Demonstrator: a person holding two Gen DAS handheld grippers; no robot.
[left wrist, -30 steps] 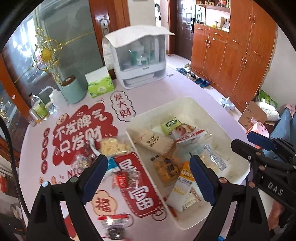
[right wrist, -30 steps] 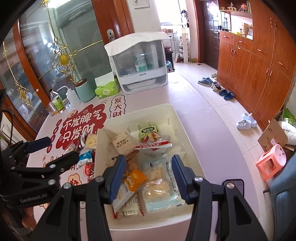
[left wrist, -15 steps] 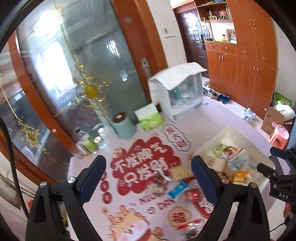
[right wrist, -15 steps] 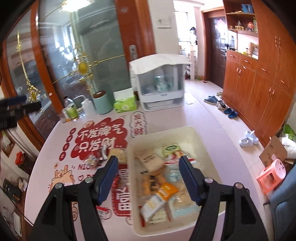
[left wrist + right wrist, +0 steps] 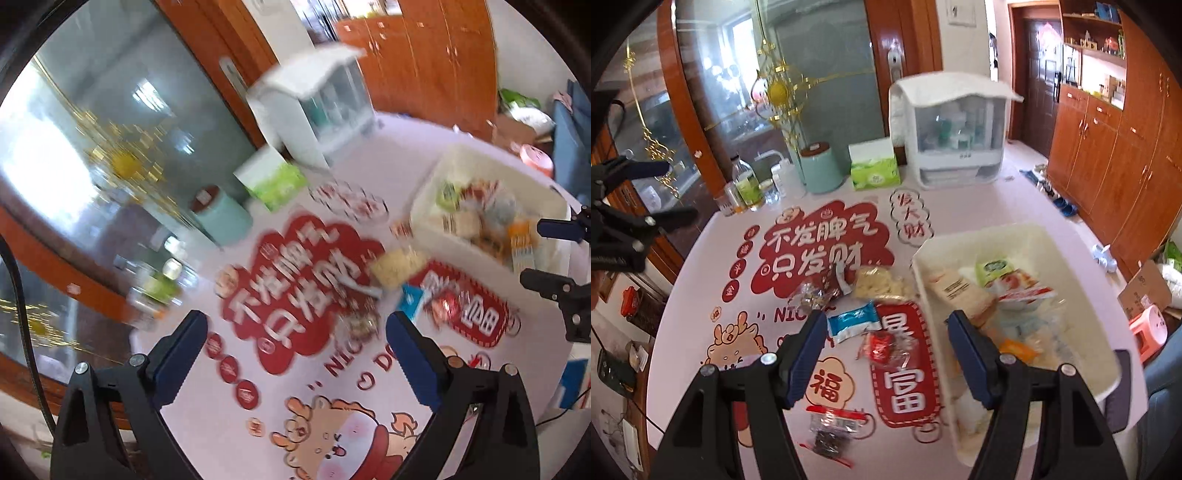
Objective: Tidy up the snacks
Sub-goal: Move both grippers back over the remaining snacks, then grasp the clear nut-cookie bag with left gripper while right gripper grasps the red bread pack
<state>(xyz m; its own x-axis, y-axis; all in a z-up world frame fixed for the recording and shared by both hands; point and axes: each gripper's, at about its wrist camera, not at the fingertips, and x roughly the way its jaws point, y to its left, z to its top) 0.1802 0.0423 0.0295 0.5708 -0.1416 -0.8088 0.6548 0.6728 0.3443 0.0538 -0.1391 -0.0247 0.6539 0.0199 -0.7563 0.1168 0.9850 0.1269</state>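
Swung away leftward from the bin within a second: left gripper (image 5: 295,339), spread and empty, over table (image 5: 701,266). Loose snack packets (image 5: 855,323) ahead of the raised, spread, empty right gripper (image 5: 886,345); white bin (image 5: 1082,350) right. Likely resetting for the next packet.

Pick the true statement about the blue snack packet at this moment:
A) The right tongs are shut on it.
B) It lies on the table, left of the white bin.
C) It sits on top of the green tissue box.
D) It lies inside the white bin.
B: the blue snack packet lies flat on the table, outside the white bin, and the right tongs stand open and empty.
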